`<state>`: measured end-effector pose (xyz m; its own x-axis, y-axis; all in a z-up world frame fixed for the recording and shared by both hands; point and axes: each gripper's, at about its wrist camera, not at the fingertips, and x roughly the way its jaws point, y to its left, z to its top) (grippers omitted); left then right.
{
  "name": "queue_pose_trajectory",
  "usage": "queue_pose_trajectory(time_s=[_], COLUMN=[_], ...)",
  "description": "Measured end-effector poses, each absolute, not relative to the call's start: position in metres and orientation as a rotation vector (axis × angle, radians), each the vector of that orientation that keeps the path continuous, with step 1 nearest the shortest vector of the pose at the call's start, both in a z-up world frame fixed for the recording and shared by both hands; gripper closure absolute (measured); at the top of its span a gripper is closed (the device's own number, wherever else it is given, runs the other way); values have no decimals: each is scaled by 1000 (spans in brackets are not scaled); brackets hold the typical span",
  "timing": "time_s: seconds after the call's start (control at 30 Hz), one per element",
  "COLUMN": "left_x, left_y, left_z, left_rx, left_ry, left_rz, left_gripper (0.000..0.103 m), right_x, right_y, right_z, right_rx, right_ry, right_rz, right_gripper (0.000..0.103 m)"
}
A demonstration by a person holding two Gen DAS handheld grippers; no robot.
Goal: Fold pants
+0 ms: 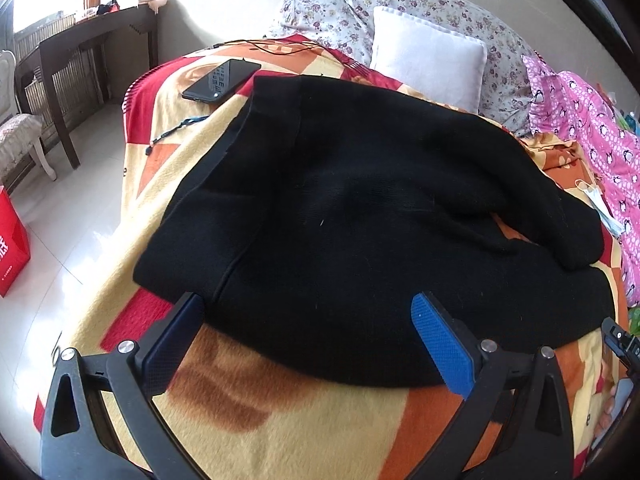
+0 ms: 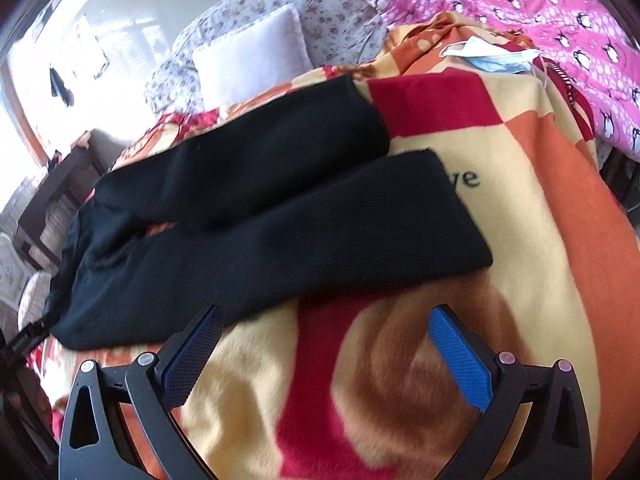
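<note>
pants: i see black knit pants [image 1: 360, 208] lying flat on the bed, spread over the patterned blanket [image 1: 280, 432]. from my right wrist view the two legs [image 2: 256, 216] lie side by side, the cuffs pointing toward the far right, a thin wedge of blanket showing between them.
waist end: in my left view the wide dark part fills the middle, its near hem lying between my fingers.
left gripper [image 1: 312, 340]: i have it spread wide, nothing pinched. the left finger [image 1: 176, 344] sits right at the hem's edge; whether it touches i cannot tell.
right gripper [image 2: 326, 344]: spread wide too, empty, over bare blanket just beside the near leg. its left finger [image 2: 192, 356] is at the leg's lower edge.
blanket: yellow, orange and red blocks, some black lettering near the cuff of the near leg.
phone [image 1: 222, 80]: dark, screen up, on the blanket past the far corner of the pants, apart from them.
pillow [image 1: 428, 60]: white, propped against floral bedding [image 1: 400, 0] at the head.
pink quilt [image 1: 588, 128]: penguin print, along the right side.
face mask [image 2: 496, 58]: pale blue, crumpled on the blanket near the quilt.
floor side: dark wooden desk [image 1: 92, 48] and a red bag [image 1: 12, 240] on the tiles.
</note>
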<state>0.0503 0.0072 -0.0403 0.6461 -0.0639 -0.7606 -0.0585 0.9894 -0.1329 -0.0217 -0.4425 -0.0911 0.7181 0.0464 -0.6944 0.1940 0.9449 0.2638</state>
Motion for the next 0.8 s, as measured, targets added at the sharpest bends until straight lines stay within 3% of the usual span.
queue_pose_trajectory(time_s=[0.07,0.13,0.2,0.23,0.27,0.3,0.33,0.37,0.8], left_x=[54,58,65,67,71,74,75,74,8], left_y=[6,5,6,7,9,11,14,17,52], left_z=[-40,-38,-37,-39,-41,-43,-44,-42,10], left_rx=[-153,-158,-165,-170,-170,-175,-192,-209,-226], left_ry=[867,856,864,868,877,885,890,891,851], left_rz=[1,-2,-3,1,15,26,16,7,-87], left_gripper=[2,16,44,56,82,90,90,91,94], right_x=[-16,-9,-2,2,6,10,12,13,-93], right_y=[-448,-454,-457,-458,-458,-459,-460,-460,-443], right_z=[-91,-91,-90,-90,-90,-90,-91,-91,-24], right_rx=[351,385,391,397,410,420,423,428,376], right_ry=[764,744,728,728,727,729,724,723,662], right_rz=[-83,-66,-68,-60,-48,-42,-42,-30,116], right_gripper=[1,3,20,38,59,69,86,96,98])
